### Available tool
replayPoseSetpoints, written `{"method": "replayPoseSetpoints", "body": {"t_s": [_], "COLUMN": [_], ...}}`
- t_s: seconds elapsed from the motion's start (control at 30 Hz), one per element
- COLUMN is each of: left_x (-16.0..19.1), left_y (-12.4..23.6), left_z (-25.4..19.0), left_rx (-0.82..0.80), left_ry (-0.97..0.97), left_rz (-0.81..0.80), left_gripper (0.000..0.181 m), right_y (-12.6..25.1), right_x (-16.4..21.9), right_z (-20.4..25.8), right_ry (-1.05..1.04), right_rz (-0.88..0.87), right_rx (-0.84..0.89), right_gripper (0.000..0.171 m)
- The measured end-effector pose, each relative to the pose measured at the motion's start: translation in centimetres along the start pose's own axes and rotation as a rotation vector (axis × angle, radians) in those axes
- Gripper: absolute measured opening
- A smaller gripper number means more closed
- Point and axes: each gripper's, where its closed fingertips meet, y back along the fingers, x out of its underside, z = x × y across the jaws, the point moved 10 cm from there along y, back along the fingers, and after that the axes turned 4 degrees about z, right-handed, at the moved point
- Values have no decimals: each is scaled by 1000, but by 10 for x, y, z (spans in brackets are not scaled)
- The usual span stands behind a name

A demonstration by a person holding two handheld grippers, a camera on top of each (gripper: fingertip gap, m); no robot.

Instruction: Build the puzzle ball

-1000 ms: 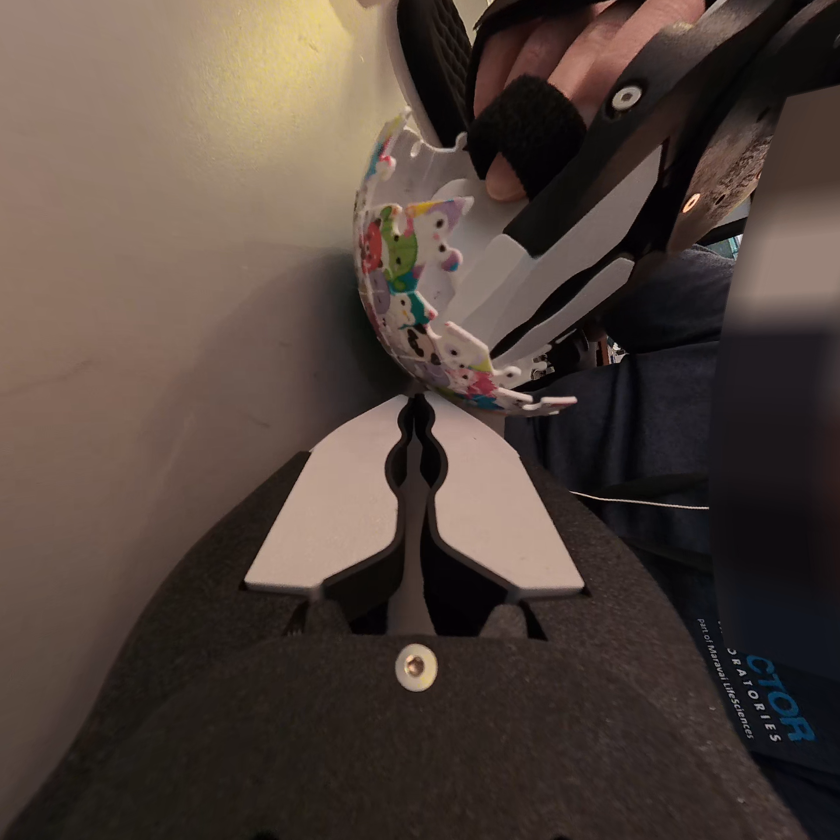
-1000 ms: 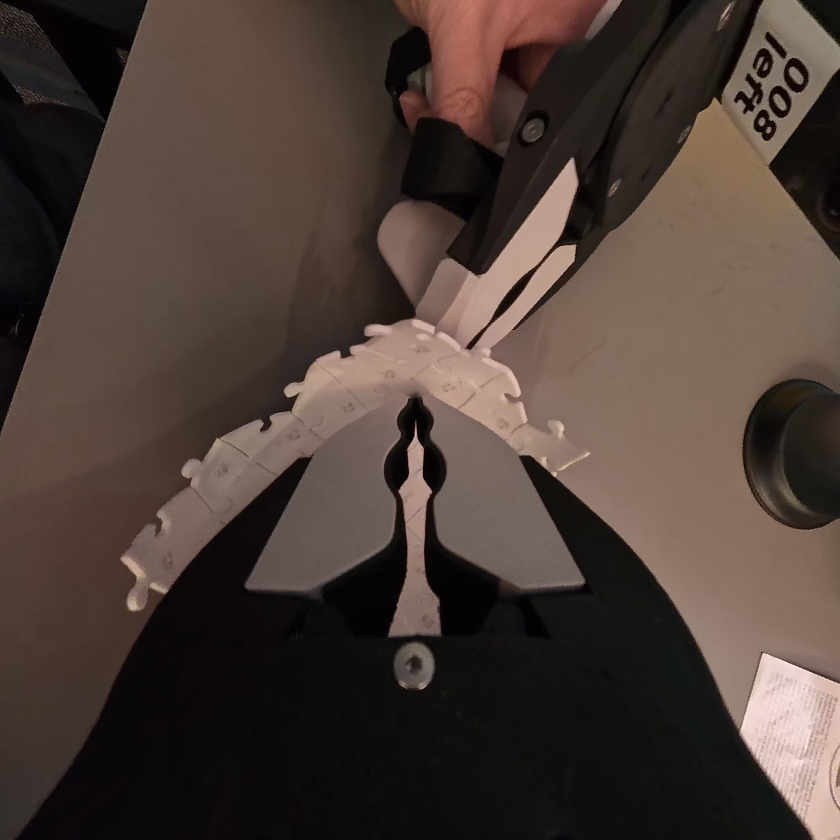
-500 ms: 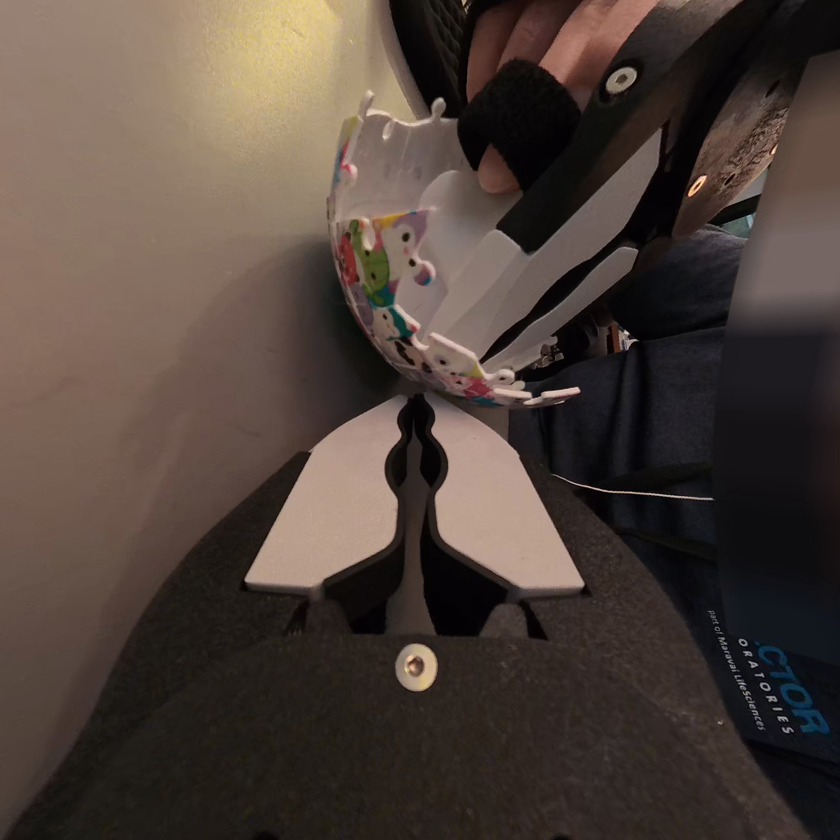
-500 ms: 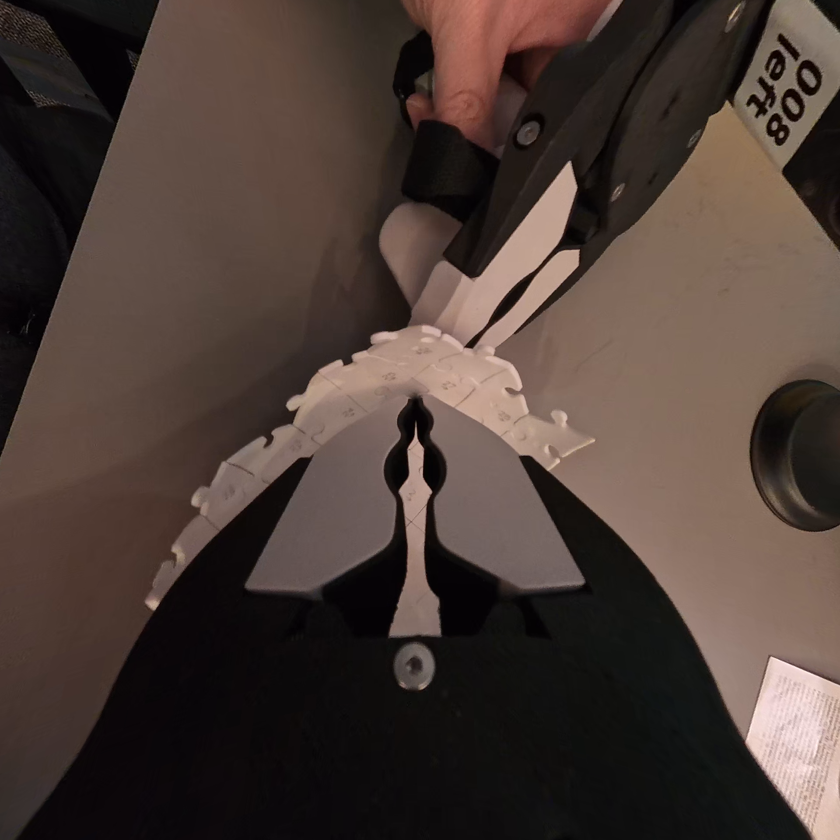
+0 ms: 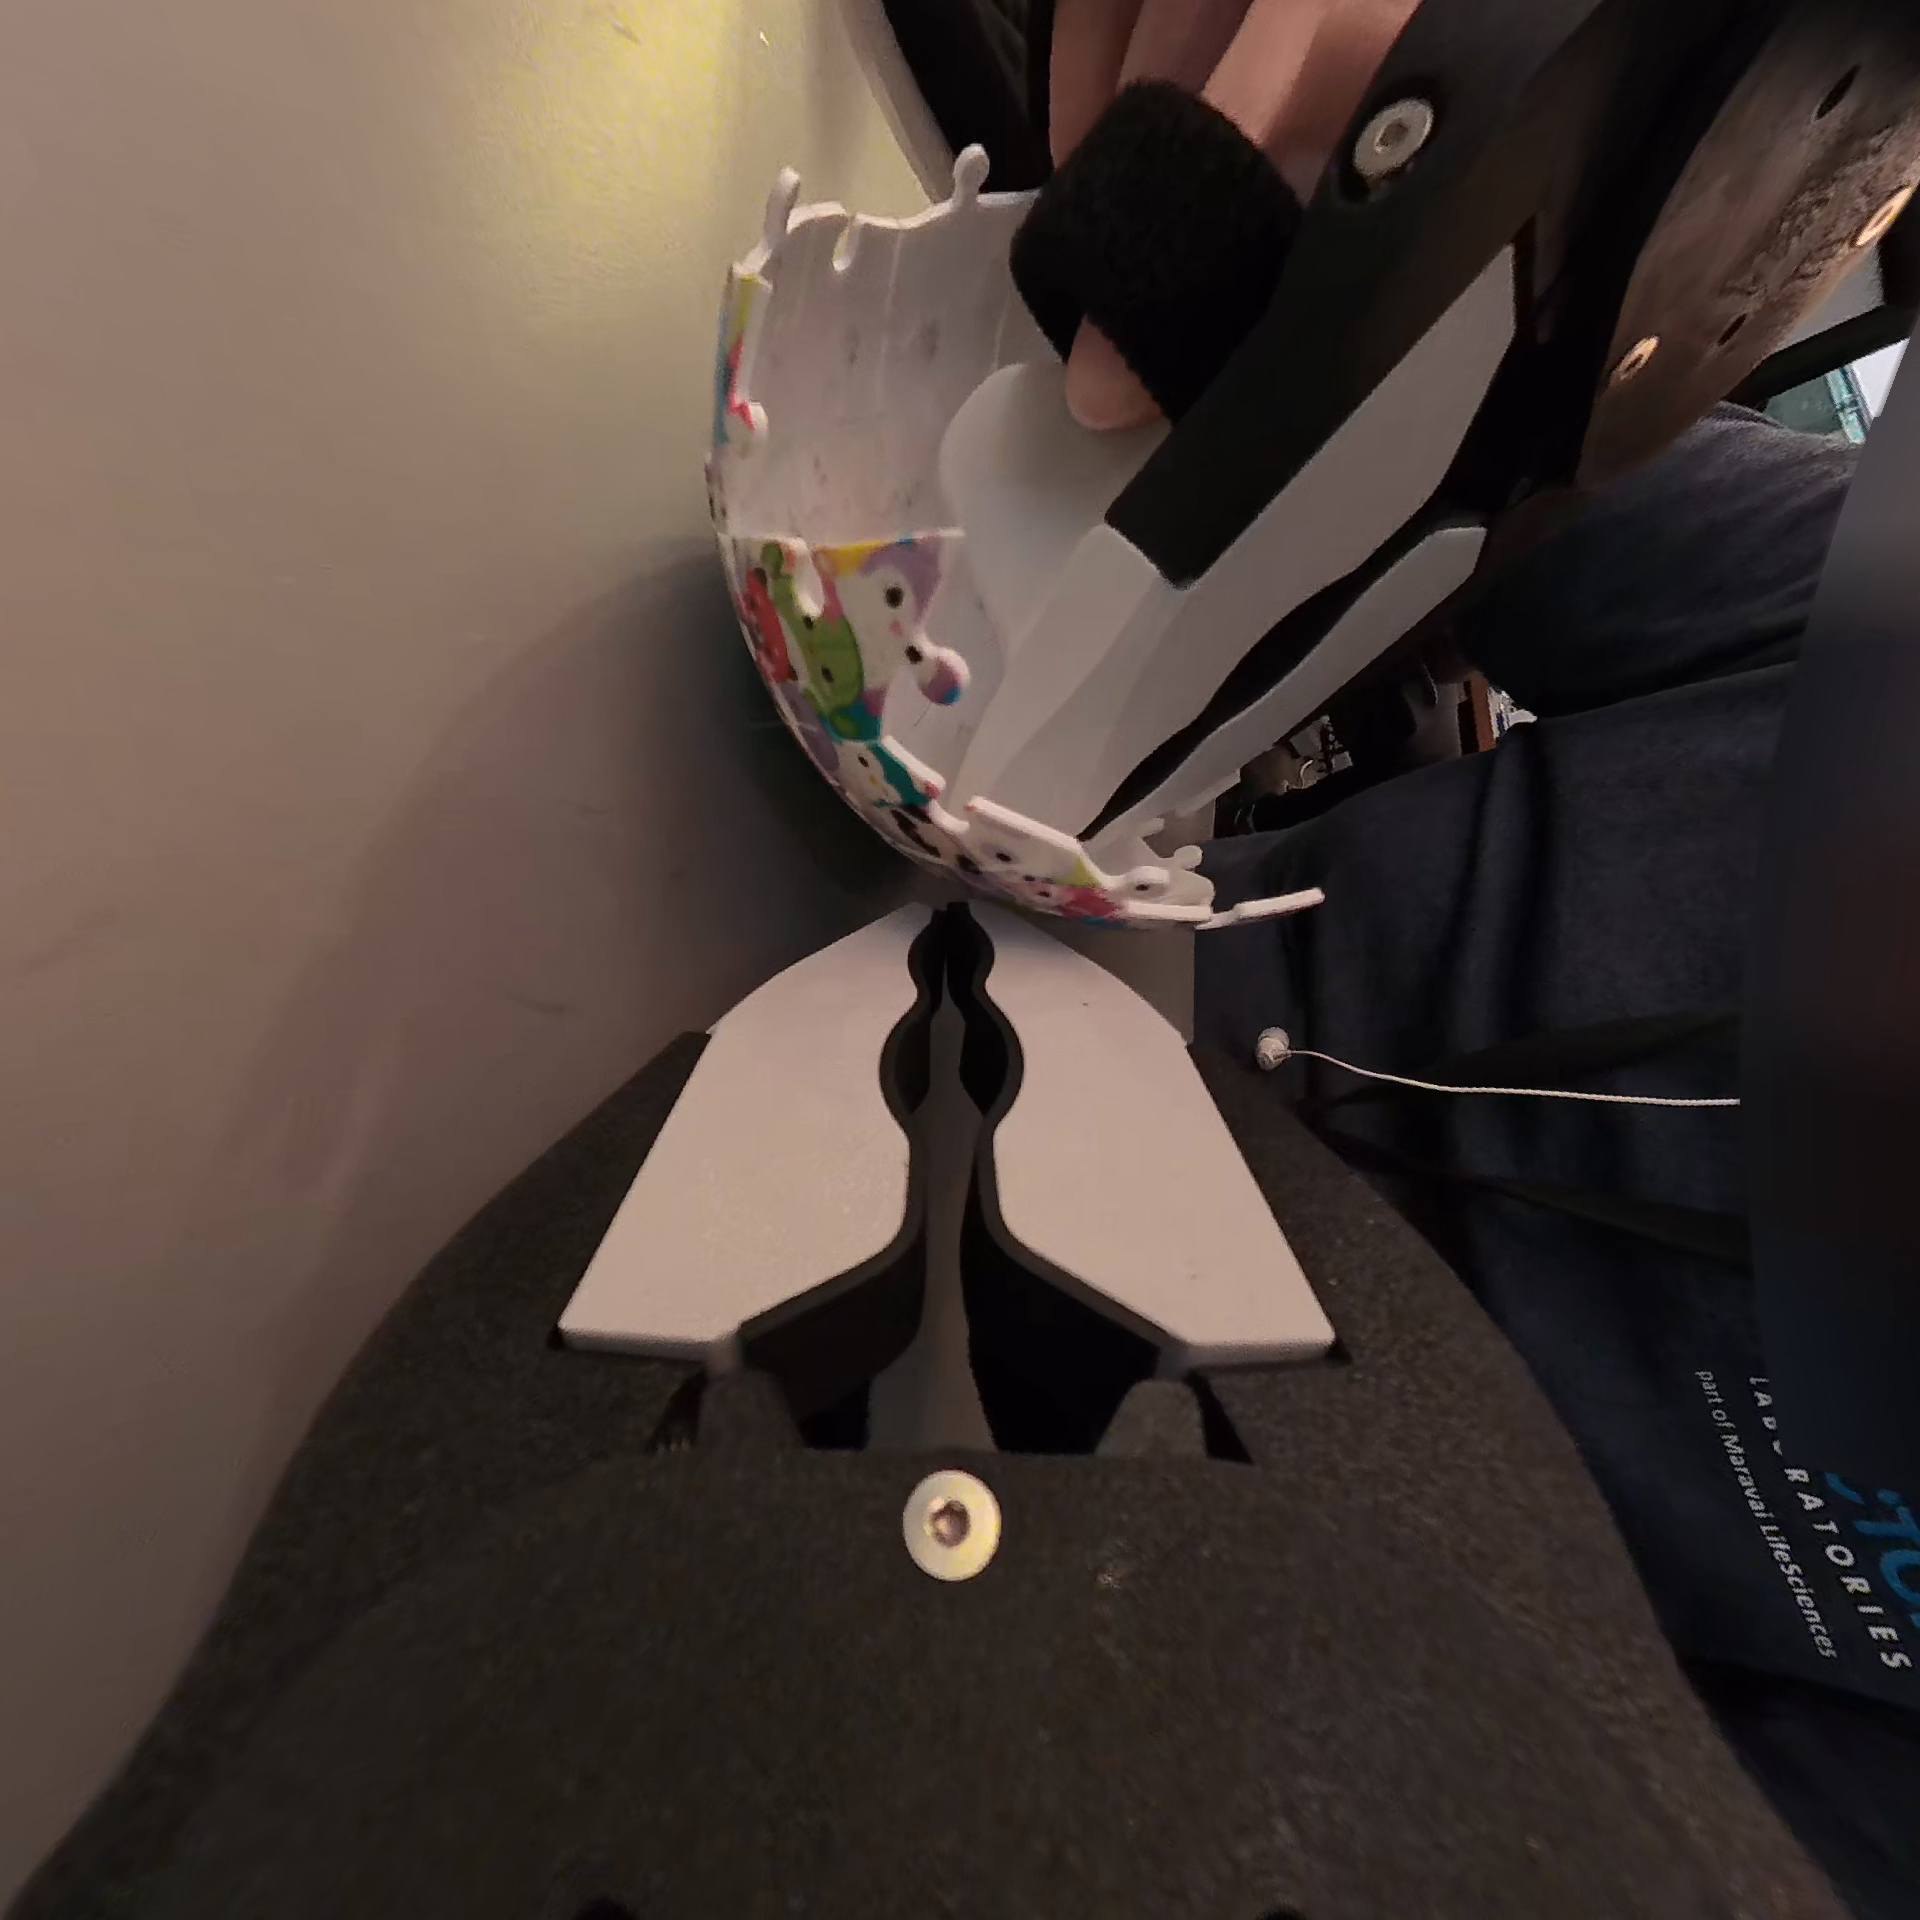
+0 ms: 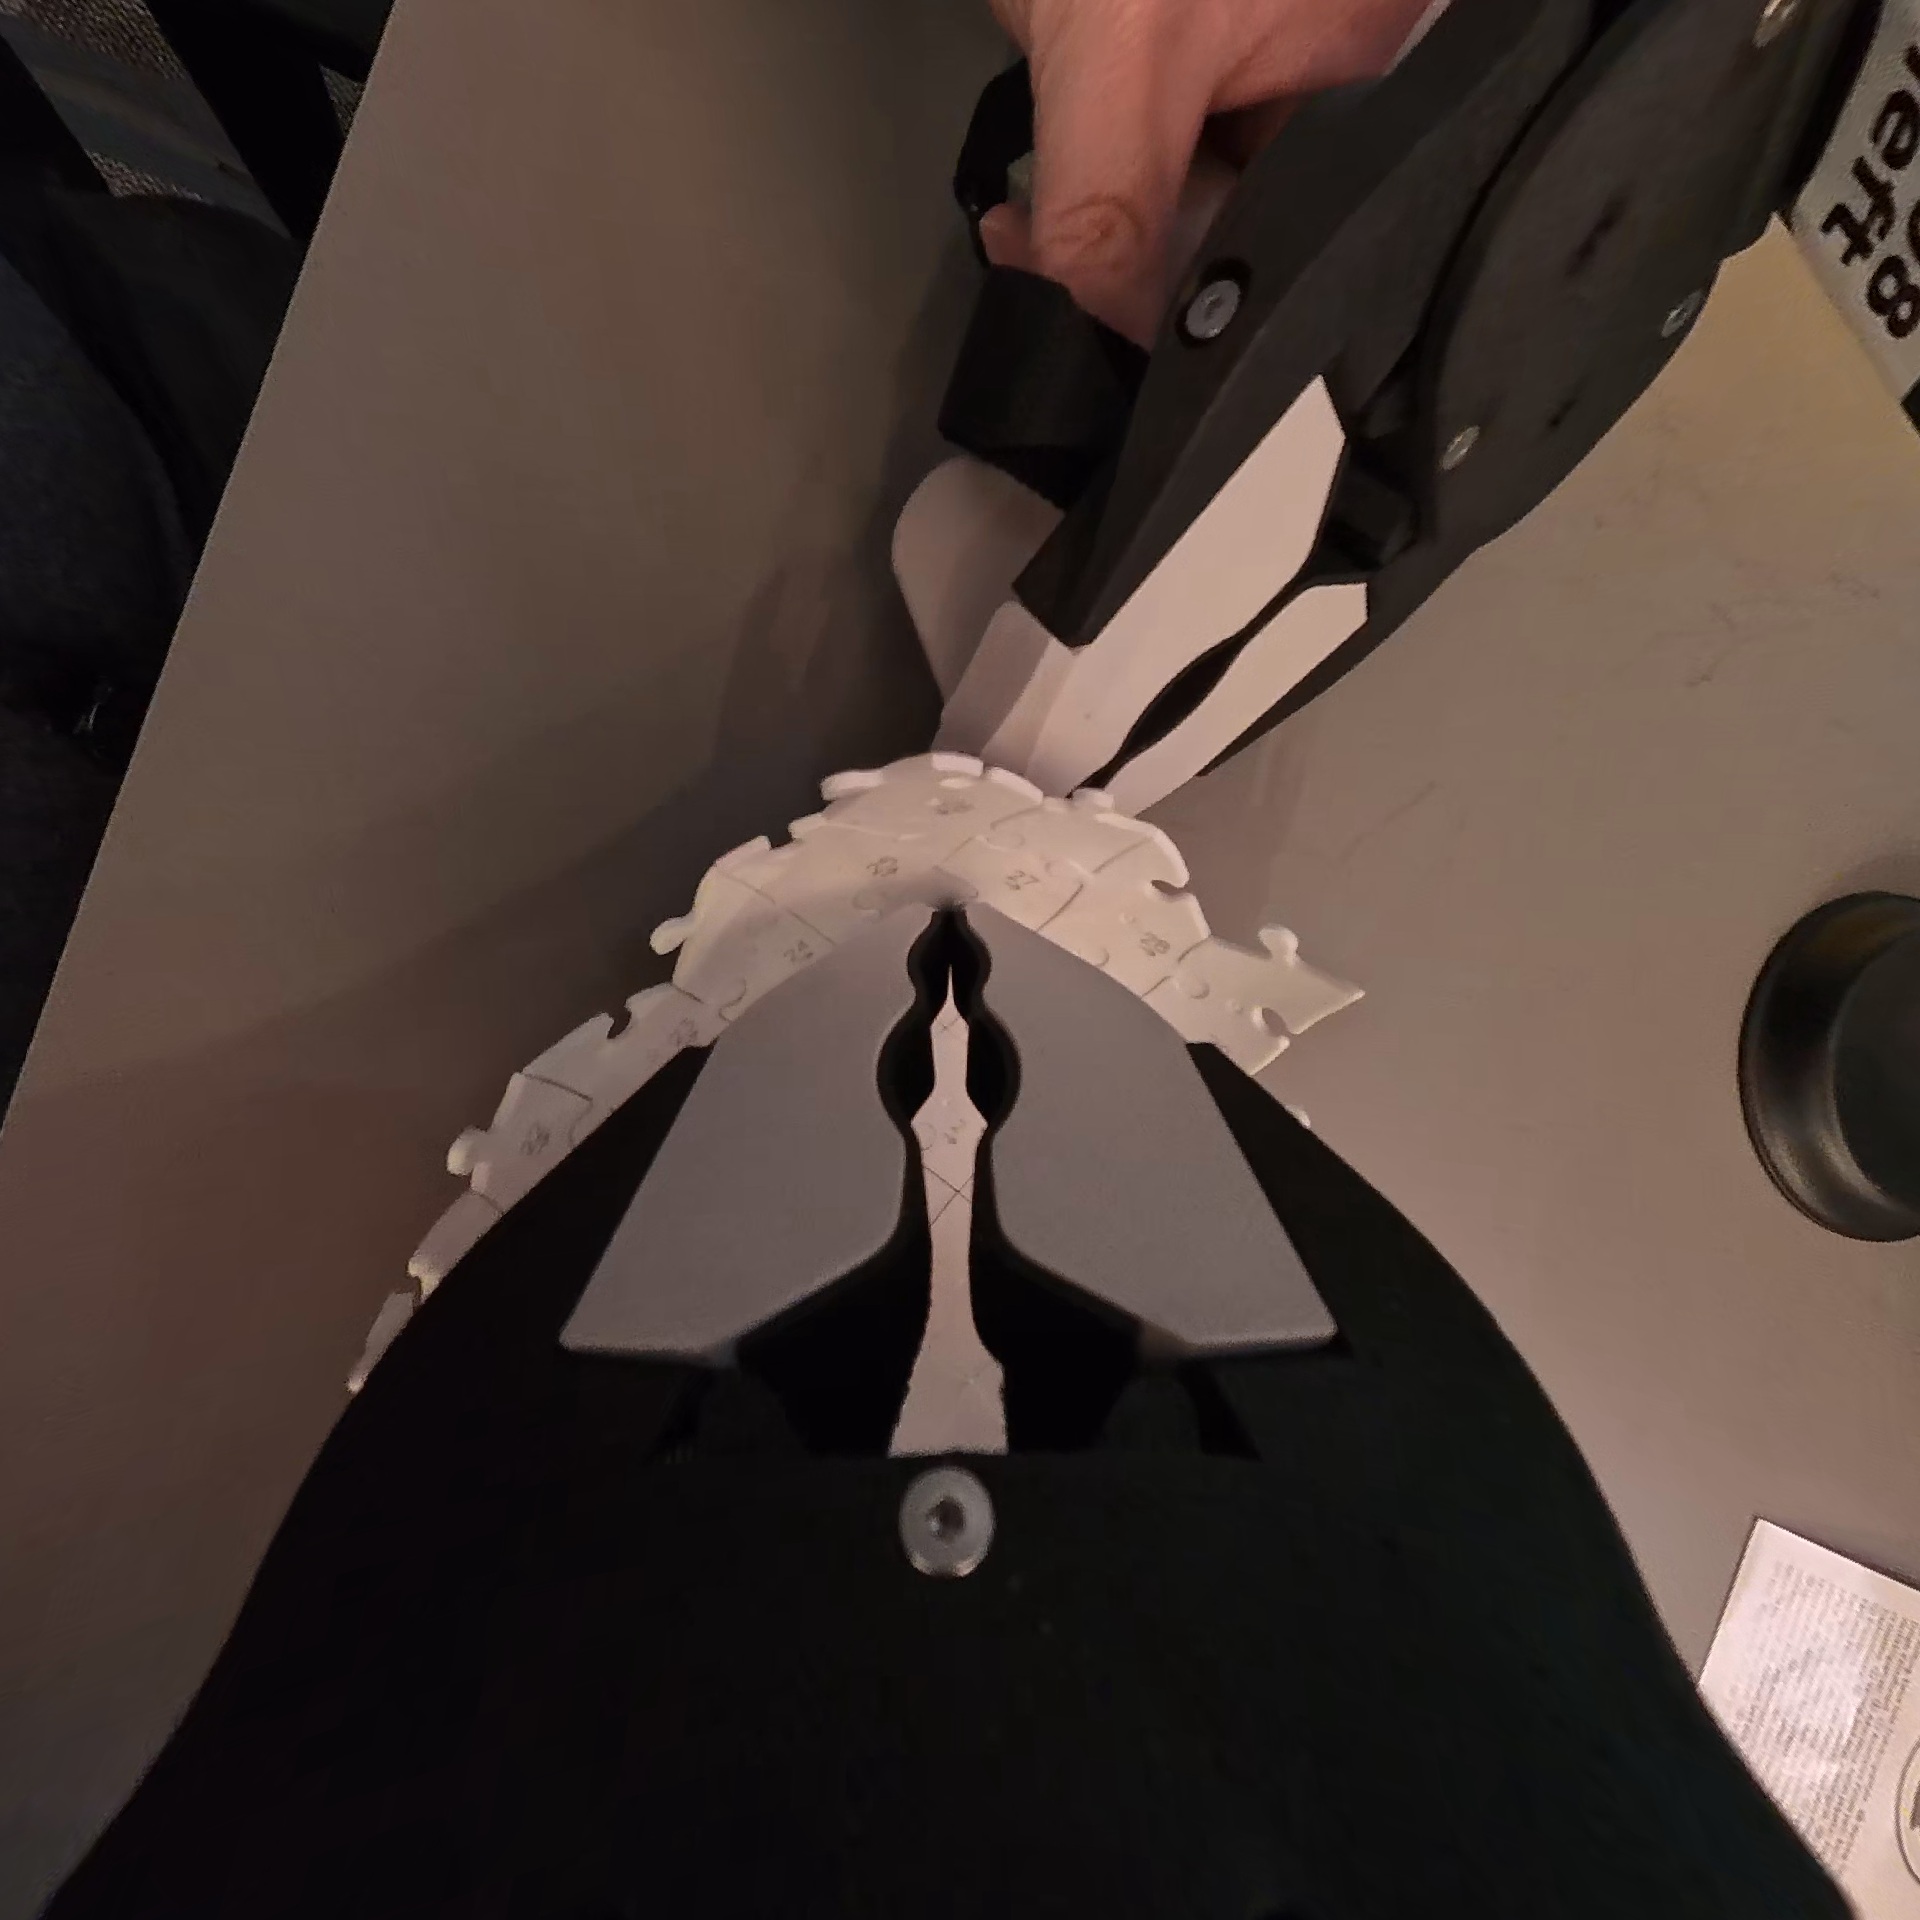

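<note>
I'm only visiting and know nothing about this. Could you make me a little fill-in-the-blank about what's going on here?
1. The half-built ball is colourful outside and plain ___ inside.
2. The left tool and the right tool are both ___ on the ball.
3. The dark knob sits on the ___.

Missing words: white; shut; table.

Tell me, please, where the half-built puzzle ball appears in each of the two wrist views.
Left wrist view: the puzzle ball is at upper centre, coloured outside and white inside, just above the left gripper; the right gripper enters from the upper right.
Right wrist view: it is at centre, a white arc of its inner side curving around the right gripper's tips.
Shared landmark: the beige table behind the ball.
</note>
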Motion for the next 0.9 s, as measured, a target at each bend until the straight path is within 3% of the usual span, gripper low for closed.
{"method": "replayPoseSetpoints", "body": {"t_s": [0.37, 0.53, 0.9], "left_x": [1, 4, 16], "left_y": [0, 7, 40], "left_z": [0, 7, -2], "left_rx": [7, 63, -18], "left_ry": [-2, 70, 57], "left_rz": [9, -60, -226], "left_gripper": [0, 0, 0], "right_y": [-1, 2, 38], "right_x": [-2, 1, 25], "right_z": [0, -3, -14], "right_ry": [5, -26, -189], "right_rz": [17, -34, -109], "right_rx": [-12, 7, 96], "right_gripper": [1, 1, 1]}}
